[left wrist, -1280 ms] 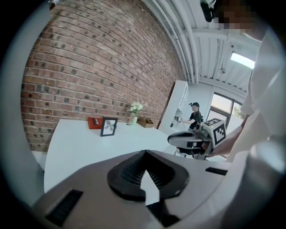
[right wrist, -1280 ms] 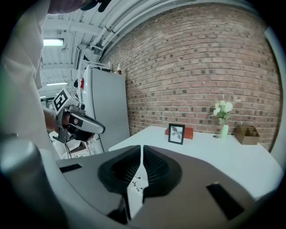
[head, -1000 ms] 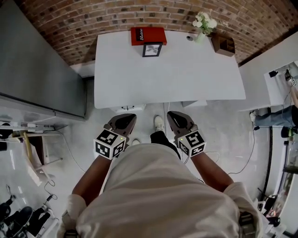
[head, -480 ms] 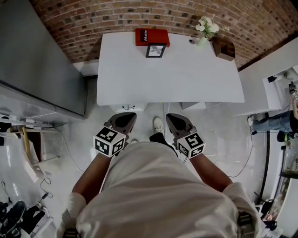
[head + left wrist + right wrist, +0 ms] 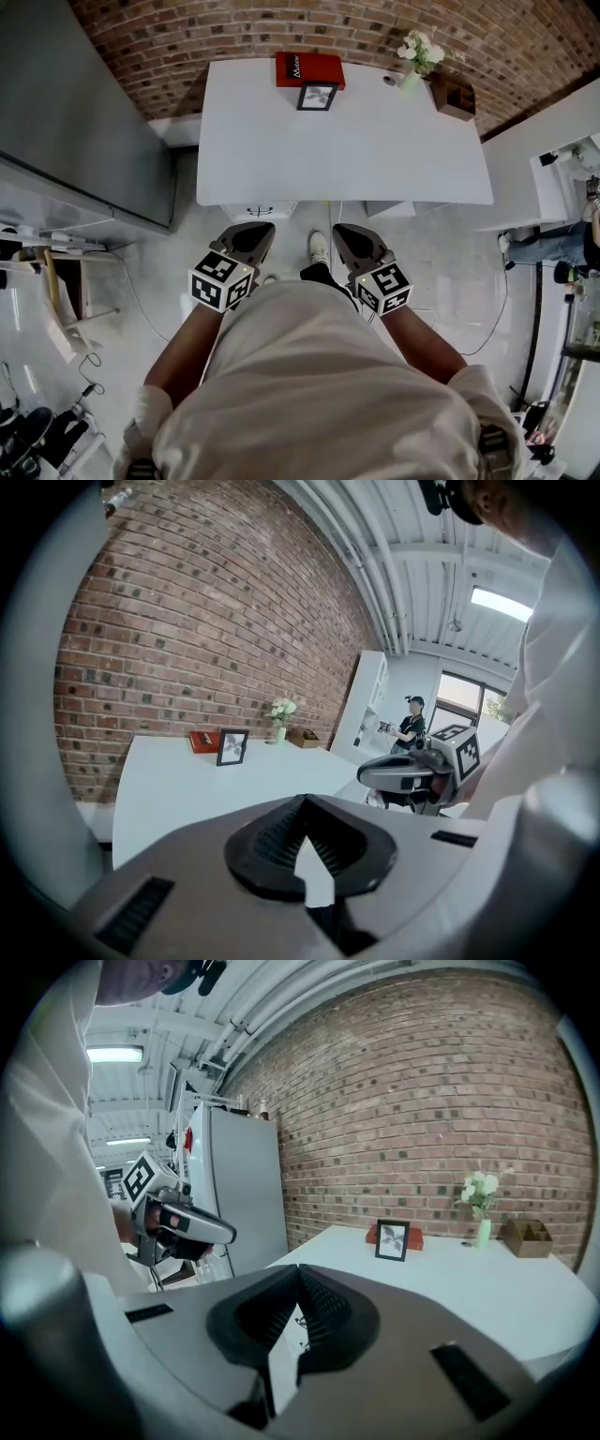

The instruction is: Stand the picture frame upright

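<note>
1. The left gripper, grey plastic with a marker cube on it, is held low in front of the person's body. Its jaws are pressed together and nothing is between them.
2. The right gripper, of the same kind, is just beside it on the right. Its jaws are also together, with nothing between them. Both tools point forward at the table without touching it. I judge this is a resting pose, because there is nothing to grasp here.
3. Ahead of both tips lies the white rectangular table. Its near edge is a little in front of the grippers, and the part of the top nearest to them is bare.
4. Well ahead, at the far side of the table and about between the two grippers, is the small black picture frame. Both gripper views show it standing upright with its face turned to the tools. Just behind it lies a flat red box; I cannot tell if they touch. I judge the frame needs no more work, which explains why the tools are kept away from it.
5. Farther ahead and to the right of the right gripper stand a pale vase with white flowers and a brown wooden box, close to the red brick wall.
</note>
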{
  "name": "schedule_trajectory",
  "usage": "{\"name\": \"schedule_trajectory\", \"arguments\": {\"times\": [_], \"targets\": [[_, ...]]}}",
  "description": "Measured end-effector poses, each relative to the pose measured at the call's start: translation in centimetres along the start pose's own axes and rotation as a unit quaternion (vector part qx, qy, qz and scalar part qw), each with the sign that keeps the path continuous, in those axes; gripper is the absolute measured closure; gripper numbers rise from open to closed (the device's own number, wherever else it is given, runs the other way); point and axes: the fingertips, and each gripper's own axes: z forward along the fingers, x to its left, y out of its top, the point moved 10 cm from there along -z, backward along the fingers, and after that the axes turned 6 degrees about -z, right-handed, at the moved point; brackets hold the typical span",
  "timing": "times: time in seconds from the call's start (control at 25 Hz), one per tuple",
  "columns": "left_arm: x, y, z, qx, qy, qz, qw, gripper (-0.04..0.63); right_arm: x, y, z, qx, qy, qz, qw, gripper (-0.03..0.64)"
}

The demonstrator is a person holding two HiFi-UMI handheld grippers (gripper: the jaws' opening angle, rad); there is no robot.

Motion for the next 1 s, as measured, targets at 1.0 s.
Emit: {"name": "schedule_trajectory", "arguments": {"times": [1.0], "targets": [[-0.6,-1.0,-1.1,-0.006,0.001,-0.003,1.0,0.6,1.4,-0.1,-0.2,-0.006,0.009,-0.012,1.0,0.612]]}}
